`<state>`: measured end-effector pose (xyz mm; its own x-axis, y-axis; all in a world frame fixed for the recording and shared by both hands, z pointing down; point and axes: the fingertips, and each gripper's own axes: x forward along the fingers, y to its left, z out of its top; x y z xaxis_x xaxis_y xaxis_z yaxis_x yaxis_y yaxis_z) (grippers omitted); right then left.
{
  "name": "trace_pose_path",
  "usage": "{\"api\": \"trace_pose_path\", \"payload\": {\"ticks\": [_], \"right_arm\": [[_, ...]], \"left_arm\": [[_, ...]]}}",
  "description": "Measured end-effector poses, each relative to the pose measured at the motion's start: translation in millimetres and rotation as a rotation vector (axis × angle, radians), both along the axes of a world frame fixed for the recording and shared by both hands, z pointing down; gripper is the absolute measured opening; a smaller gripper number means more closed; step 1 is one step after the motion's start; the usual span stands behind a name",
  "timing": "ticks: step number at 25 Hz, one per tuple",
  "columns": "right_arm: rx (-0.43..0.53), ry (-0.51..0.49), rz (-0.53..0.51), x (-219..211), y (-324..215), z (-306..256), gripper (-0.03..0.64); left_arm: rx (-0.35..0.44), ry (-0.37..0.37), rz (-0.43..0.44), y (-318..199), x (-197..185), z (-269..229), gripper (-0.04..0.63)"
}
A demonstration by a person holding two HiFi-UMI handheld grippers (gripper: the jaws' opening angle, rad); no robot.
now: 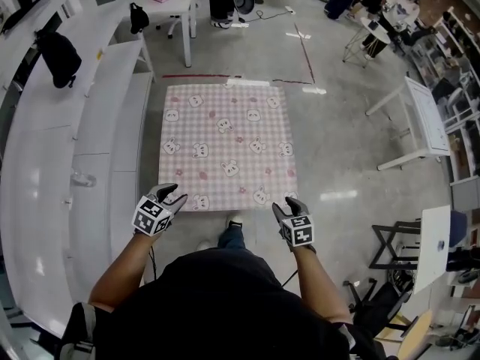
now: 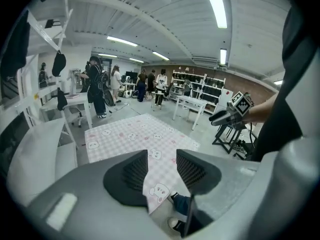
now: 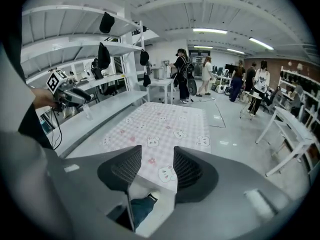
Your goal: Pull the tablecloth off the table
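- A pink checked tablecloth (image 1: 225, 145) lies flat over the surface before us.
- Our left gripper (image 1: 170, 195) hovers at its near left corner, jaws apart, gripping nothing.
- Our right gripper (image 1: 288, 205) hovers at the near right corner, jaws apart and empty.

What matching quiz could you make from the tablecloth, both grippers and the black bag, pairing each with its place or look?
1 tablecloth
2 left gripper
3 right gripper
4 black bag

A on the white counter, far left
B open, by the cloth's near right corner
C pink checks with little animals, spread out flat
D open, by the cloth's near left corner

Pairs: 1-C, 2-D, 3-B, 4-A
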<state>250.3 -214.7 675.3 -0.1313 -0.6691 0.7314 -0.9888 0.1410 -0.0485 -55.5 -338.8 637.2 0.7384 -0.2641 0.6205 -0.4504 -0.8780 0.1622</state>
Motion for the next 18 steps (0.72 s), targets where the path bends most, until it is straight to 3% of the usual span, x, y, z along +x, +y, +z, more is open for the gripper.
{"api": "trace_pose_path", "payload": {"ticks": [10, 18], "right_arm": [[-0.154, 0.059, -0.153, 6, -6, 69, 0.238], [-0.252, 0.149, -0.34, 5, -4, 116, 0.249]], "left_arm": [[-0.029, -0.154, 0.082, 0, 25, 63, 0.19], [0.005, -0.298, 0.239, 14, 43, 118, 0.206]]}}
